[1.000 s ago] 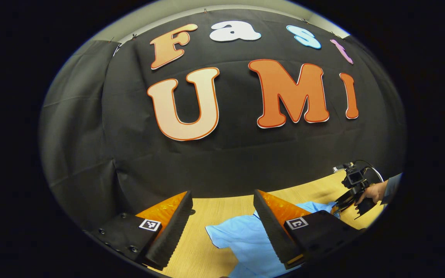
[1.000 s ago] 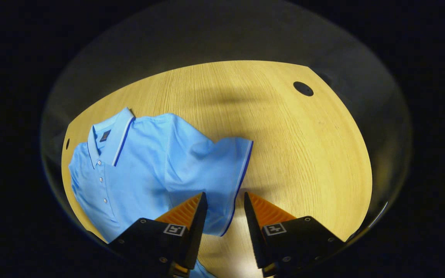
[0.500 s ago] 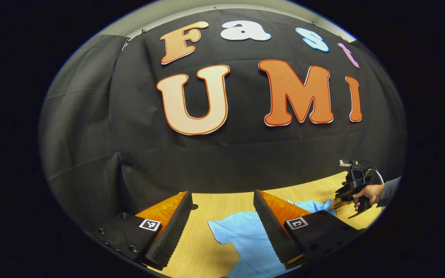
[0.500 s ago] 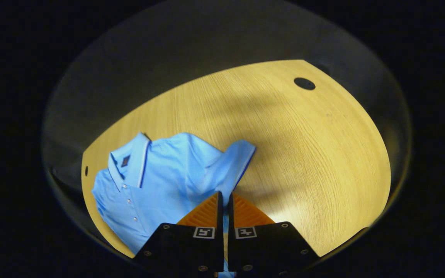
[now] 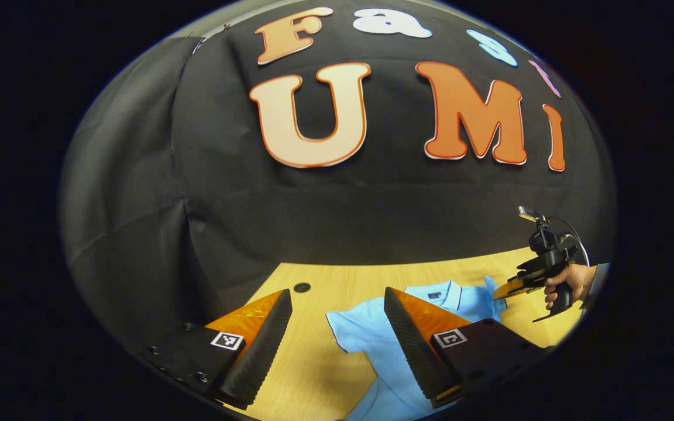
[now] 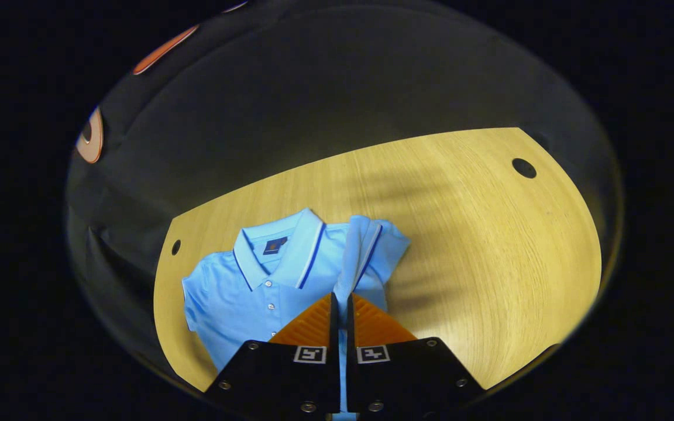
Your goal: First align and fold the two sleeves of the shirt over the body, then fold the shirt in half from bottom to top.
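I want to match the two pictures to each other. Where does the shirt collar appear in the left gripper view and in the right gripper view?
Left gripper view: the collar lies low and right of centre, just above the left gripper's right-hand finger.
Right gripper view: the collar lies just left of centre, above the right gripper.
Shared landmark: the dark label patch inside the collar.

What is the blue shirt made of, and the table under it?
The blue shirt looks like soft, matte knit cloth: it creases and drapes where the right claw pinches its sleeve. The table looks like smooth light wood, perhaps laminate, with fine grain lines.
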`<state>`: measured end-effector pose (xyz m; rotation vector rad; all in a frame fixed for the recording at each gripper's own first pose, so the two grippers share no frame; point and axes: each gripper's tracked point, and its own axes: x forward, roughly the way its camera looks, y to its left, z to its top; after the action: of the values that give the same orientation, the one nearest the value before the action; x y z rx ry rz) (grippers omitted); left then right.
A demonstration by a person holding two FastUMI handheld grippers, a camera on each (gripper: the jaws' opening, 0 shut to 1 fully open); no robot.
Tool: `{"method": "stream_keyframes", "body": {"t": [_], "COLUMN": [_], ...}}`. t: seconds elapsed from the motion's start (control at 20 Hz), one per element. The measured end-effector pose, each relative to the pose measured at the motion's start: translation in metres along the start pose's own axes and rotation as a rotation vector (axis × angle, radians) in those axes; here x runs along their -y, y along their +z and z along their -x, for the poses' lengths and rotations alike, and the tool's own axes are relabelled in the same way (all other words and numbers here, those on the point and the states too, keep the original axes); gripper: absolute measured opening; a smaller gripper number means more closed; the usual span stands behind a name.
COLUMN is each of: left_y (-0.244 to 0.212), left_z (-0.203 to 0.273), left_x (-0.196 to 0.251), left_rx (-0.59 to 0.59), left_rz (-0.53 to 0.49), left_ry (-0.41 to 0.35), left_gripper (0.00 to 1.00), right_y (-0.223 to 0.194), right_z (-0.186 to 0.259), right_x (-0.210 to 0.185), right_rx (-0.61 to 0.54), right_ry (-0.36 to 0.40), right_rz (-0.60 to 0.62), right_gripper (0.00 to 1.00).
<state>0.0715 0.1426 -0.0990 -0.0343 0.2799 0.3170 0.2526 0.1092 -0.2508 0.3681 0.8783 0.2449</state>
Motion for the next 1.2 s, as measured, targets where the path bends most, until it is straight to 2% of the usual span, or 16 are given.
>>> {"method": "stream_keyframes", "body": {"t": [0.05,0.1,0.2,0.4,0.45,0.5,0.6,0.65,0.7,0.75,0.8,0.85,0.9,0.95,1.15,1.2], "left_y": [-0.008,-0.016,-0.028,-0.061,-0.072,-0.082,-0.103,-0.113,-0.123,-0.132,-0.14,-0.15,-0.158,-0.164,-0.184,-0.188], "left_z": [-0.008,-0.017,-0.032,-0.077,-0.089,-0.096,-0.112,-0.121,-0.13,-0.139,-0.147,-0.153,-0.158,-0.163,-0.185,-0.188], "left_x": [-0.001,0.0,0.0,-0.004,-0.005,-0.004,0.0,0.004,0.006,0.007,0.006,0.0,-0.002,0.0,-0.002,-0.004], "left_rx": [-0.032,-0.06,-0.122,-0.3,-0.347,-0.394,-0.474,-0.508,-0.54,-0.566,-0.592,-0.633,-0.66,-0.685,-0.737,-0.749], "left_rz": [0.016,0.033,0.06,0.117,0.129,0.14,0.167,0.177,0.178,0.174,0.158,0.126,0.11,0.106,0.09,0.084], "left_ry": [-0.017,-0.039,-0.076,-0.129,-0.139,-0.151,-0.175,-0.181,-0.181,-0.176,-0.17,-0.139,-0.133,-0.131,-0.097,-0.092], "left_gripper": [1.0,1.0,1.0,1.0,1.0,0.99,1.0,0.99,1.0,0.99,1.0,0.99,1.0,0.99,1.0,0.96], "right_y": [-0.004,-0.006,-0.015,-0.021,-0.021,-0.021,-0.018,-0.017,-0.017,-0.017,-0.018,-0.019,-0.022,-0.022,-0.03,-0.032], "right_z": [-0.003,-0.008,-0.013,-0.011,-0.007,-0.001,0.009,0.015,0.022,0.028,0.034,0.04,0.047,0.052,0.074,0.078], "right_x": [-0.007,-0.012,-0.025,-0.034,-0.034,-0.032,-0.027,-0.023,-0.019,-0.014,-0.01,-0.005,0.001,0.006,0.025,0.027], "right_rx": [-0.008,-0.009,-0.03,-0.028,-0.021,-0.013,0.014,0.026,0.037,0.046,0.054,0.058,0.061,0.067,0.097,0.106], "right_ry": [0.006,0.006,0.028,0.032,0.031,0.022,0.002,-0.009,-0.018,-0.028,-0.034,-0.044,-0.055,-0.064,-0.102,-0.103], "right_rz": [0.011,0.013,0.007,0.049,0.067,0.085,0.117,0.129,0.136,0.138,0.136,0.134,0.134,0.138,0.137,0.122], "right_gripper": [0.05,0.1,0.07,0.19,0.26,0.41,0.41,0.58,0.61,0.69,0.71,0.69,0.76,0.79,0.84,0.84]}}
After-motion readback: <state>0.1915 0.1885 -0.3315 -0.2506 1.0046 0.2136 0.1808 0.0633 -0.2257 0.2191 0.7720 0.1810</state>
